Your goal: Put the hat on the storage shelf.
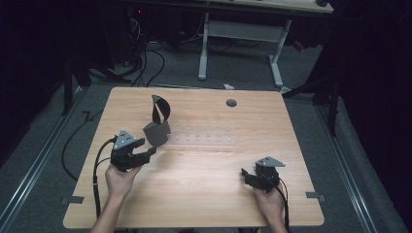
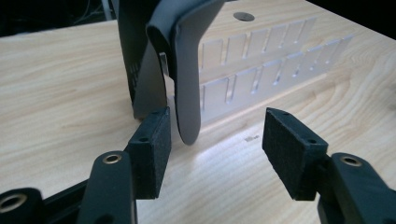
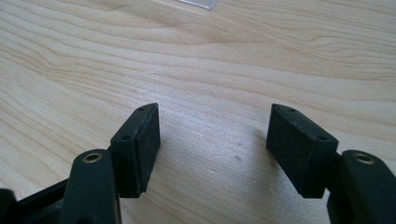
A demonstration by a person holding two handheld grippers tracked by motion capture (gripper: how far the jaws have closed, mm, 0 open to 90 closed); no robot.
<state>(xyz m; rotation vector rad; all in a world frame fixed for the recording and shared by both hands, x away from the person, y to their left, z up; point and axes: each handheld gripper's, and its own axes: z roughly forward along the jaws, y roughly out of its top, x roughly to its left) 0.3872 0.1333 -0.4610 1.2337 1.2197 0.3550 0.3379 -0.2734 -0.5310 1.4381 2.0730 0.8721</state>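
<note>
Black foam-padded fingers (image 2: 149, 149) of the left gripper (image 2: 215, 140) rise closest to the lens in the left gripper view, standing wide apart with bare table (image 2: 65, 84) showing between them. Just ahead of them, nearer the left-hand pad and a little above it, stands a dark grey insole (image 2: 187, 79), upright and curved, its rounded lower end almost at the level of the pad tips; whether it touches the pad cannot be told, and nothing presses on it. Behind the insole lies a clear plastic rack (image 2: 261, 70) with rows of slots, flat on the wood. In the high view the left gripper (image 1: 145, 153) points up and to the right at the insole (image 1: 158, 121), which leans at the left end of the clear rack (image 1: 204, 139).

Well apart, toward the near right corner of the table, the right gripper (image 1: 247, 174) rests low in the person's hand. Its fingers (image 3: 140, 144) are likewise spread, holding nothing, over plain wood grain.
</note>
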